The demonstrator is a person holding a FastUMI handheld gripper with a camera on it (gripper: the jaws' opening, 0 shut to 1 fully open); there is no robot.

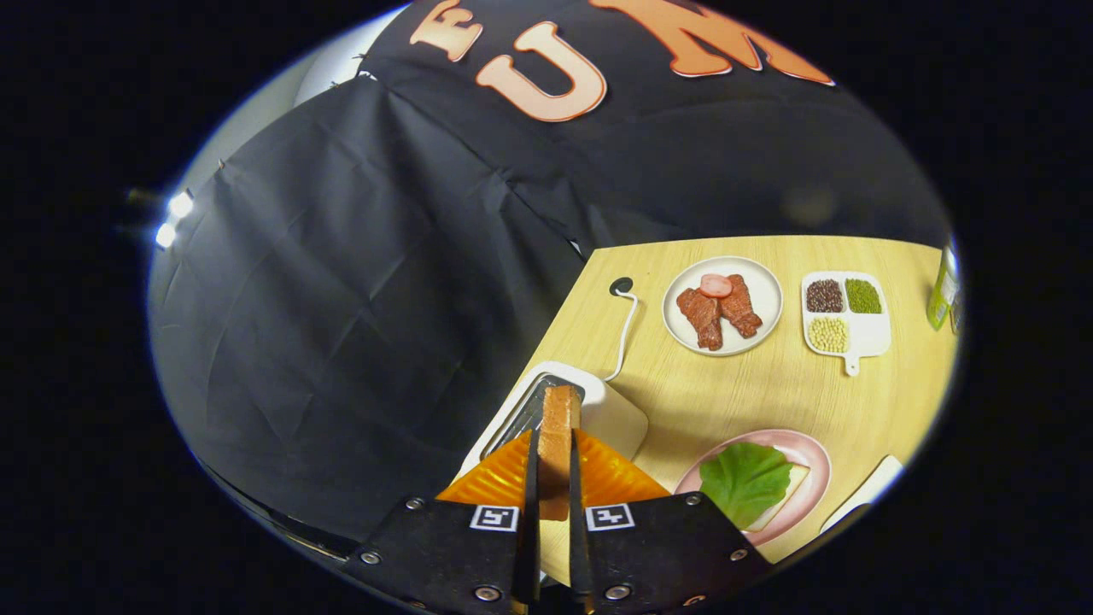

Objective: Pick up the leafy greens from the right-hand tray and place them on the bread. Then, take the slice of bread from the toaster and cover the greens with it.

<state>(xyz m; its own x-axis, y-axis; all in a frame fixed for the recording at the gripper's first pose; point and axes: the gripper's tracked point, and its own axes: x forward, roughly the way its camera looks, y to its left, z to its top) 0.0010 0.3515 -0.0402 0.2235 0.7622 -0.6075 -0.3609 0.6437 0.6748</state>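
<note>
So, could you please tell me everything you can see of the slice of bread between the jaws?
The slice of bread is seen edge-on: a thin, upright slab with a browned, toasted-looking crust and a rough, porous texture. The gripper is shut on it, one finger pressed against each flat face. Its top end pokes out beyond the fingers, over the slot of the white toaster; whether its lower end still sits in the slot cannot be told.

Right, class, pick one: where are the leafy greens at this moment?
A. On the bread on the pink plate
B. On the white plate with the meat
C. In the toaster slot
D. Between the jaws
A: the greens lie on the bread on the pink plate, while the gripper is shut on the toast slice above the toaster.
</note>
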